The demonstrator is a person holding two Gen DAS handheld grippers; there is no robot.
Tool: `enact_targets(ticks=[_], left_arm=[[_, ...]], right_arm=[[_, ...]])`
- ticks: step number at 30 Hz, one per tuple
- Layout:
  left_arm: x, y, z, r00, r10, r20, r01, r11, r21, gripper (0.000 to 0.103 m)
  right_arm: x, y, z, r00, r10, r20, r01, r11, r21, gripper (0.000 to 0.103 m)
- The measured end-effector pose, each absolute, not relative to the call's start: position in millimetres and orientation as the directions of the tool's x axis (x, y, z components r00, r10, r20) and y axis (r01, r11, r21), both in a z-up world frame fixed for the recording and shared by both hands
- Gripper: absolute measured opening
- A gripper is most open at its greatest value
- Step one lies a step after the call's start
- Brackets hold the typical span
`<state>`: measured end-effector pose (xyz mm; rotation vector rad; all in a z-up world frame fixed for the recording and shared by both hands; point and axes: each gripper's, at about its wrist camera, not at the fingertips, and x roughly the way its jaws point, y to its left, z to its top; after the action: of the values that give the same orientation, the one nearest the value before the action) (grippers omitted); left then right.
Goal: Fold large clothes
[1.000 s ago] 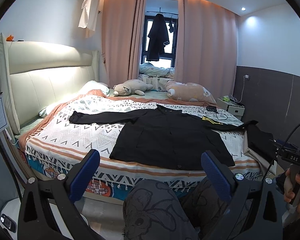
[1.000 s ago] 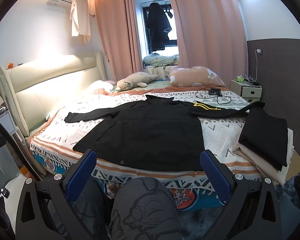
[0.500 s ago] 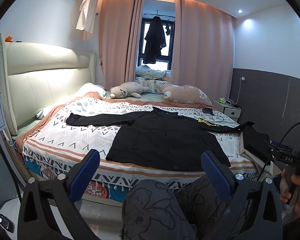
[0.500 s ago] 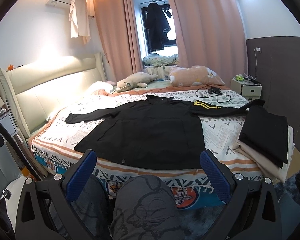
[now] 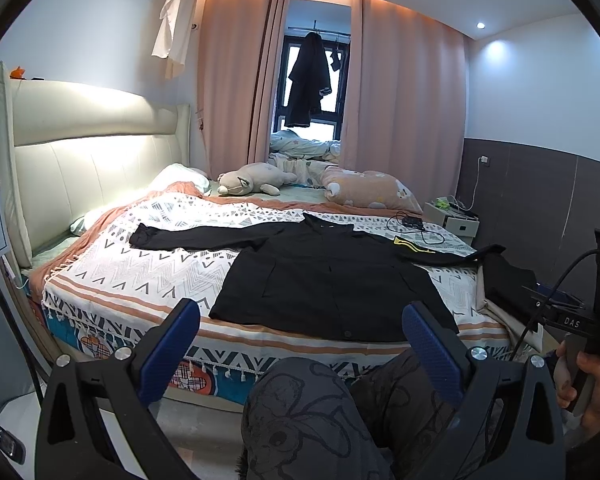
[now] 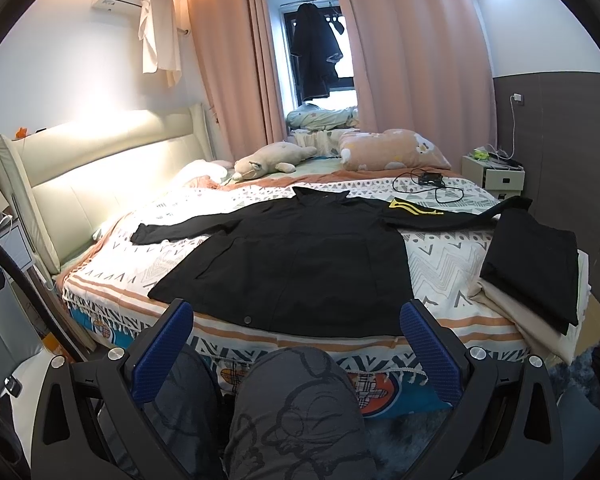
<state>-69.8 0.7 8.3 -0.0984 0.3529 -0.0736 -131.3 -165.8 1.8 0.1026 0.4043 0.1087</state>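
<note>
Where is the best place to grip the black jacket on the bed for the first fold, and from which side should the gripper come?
Probably the cuff of a sleeve. The jacket lies flat, front up, both sleeves stretched straight out. The left sleeve ends free on the blanket, so the open left gripper could come from the headboard side, pinch the cuff edge and carry it over the body.

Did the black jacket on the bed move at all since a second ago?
No. The black jacket lies spread flat on the patterned bedspread, its hem by the same orange stripe and its right sleeve reaching the folded black pile, as before.
</note>
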Motion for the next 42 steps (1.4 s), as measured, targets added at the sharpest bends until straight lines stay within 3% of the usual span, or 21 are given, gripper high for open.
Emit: enact_targets(ticks=[25, 42], left_arm=[[-56.2, 3.6, 6.4, 0.933, -0.085, -0.350, 0.046, 0.992, -0.118, 0.103], [44.3, 21.3, -12.9, 0.897, -0.059, -0.438, -0.006, 0.989, -0.147, 0.103]], right_arm=[[-114.3, -165.9, 5.3, 0.912, 0.120, -0.392, -0.080, 0.990, 0.119, 0.103], [-10.8, -155.9, 5.0, 0.878, 0.150, -0.454, -0.101, 0.986, 0.130, 0.103]])
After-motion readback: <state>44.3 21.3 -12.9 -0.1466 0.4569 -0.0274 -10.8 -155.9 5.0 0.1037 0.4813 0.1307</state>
